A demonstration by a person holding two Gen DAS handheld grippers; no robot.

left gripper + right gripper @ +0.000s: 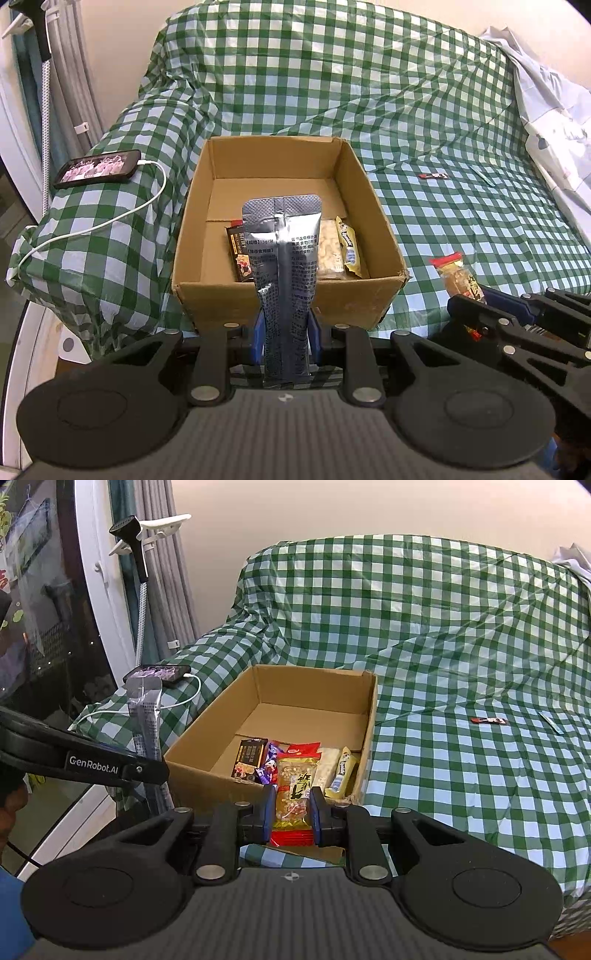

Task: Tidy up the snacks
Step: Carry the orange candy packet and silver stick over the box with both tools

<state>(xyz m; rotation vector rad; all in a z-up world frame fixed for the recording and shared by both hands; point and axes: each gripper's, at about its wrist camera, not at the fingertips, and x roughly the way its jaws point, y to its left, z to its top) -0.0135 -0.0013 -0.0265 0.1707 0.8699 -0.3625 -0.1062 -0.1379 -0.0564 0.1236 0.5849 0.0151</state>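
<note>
Snack pouch [286,280], clamped upright in the left tool [284,334], and peanut packet [293,794], clamped in the right tool [292,818], both sit just before the cardboard box [384,225] at frame centre, long axes pointing into it.

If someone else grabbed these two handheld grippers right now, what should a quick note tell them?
Left gripper: shut on a silver sachet, held upright just in front of the cardboard box.
Right gripper: shut on a peanut packet with red ends, at the box's near edge.
Done: a dark snack bar, a purple wrapper, a pale nut bar and a yellow-and-white bar already lie in the box's near end.
Left: drop both held packets in. One small dark red wrapper lies out on the checked cloth; probably collect it next.
</note>
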